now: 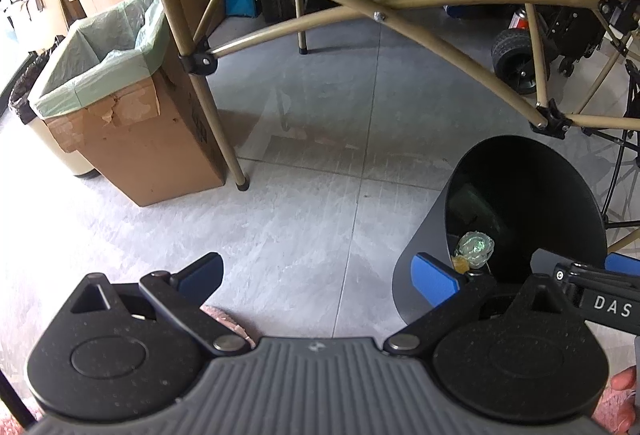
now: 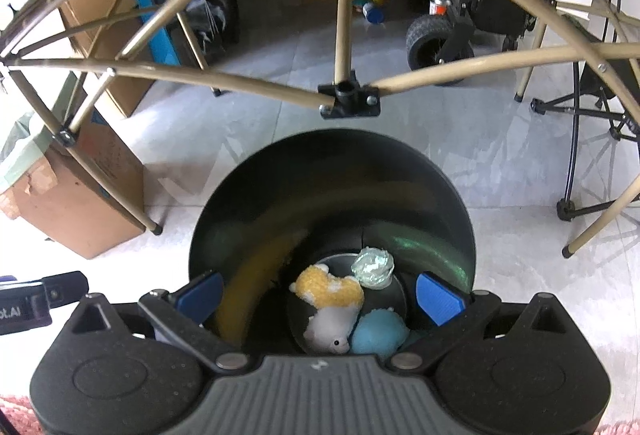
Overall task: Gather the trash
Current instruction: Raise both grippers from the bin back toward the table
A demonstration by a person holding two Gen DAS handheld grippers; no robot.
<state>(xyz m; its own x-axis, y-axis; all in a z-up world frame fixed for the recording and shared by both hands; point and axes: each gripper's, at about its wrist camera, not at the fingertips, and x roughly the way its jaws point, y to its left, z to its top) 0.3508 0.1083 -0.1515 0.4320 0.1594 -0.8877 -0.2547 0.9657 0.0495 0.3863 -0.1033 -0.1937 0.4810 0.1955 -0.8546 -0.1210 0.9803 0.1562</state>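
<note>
From the left wrist view, the left gripper (image 1: 318, 277) hangs over bare grey floor tiles (image 1: 304, 195), its blue-padded fingers (image 1: 434, 279) spread wide with nothing between them. The black bin (image 1: 520, 211) stands to the right, its near left wall just behind the right finger. Inside it a crumpled ball of clear wrap (image 1: 475, 246) shows, well outside the finger gap, to the right. At the far left a cardboard box (image 1: 136, 139) lined with a pale green bag (image 1: 104, 63) sits beside a leg of the tan folding frame (image 1: 208, 83). At the right edge the other gripper's dark body juts in.

From the right wrist view, the right gripper (image 2: 320, 295) is held directly above the open mouth of the bin (image 2: 332, 171), fingers (image 2: 438, 297) wide apart and holding nothing. On the bin's floor, below and between the fingers, lie the ball of wrap (image 2: 373, 267), a yellow and white plush toy (image 2: 330, 305) and a blue plush piece (image 2: 378, 333), the three touching one another. The wrap lies farthest, the blue piece nearest and to the right. The cardboard box (image 2: 76, 203) is at the left, and a wheeled cart (image 2: 436, 43) stands at the far side of the floor
</note>
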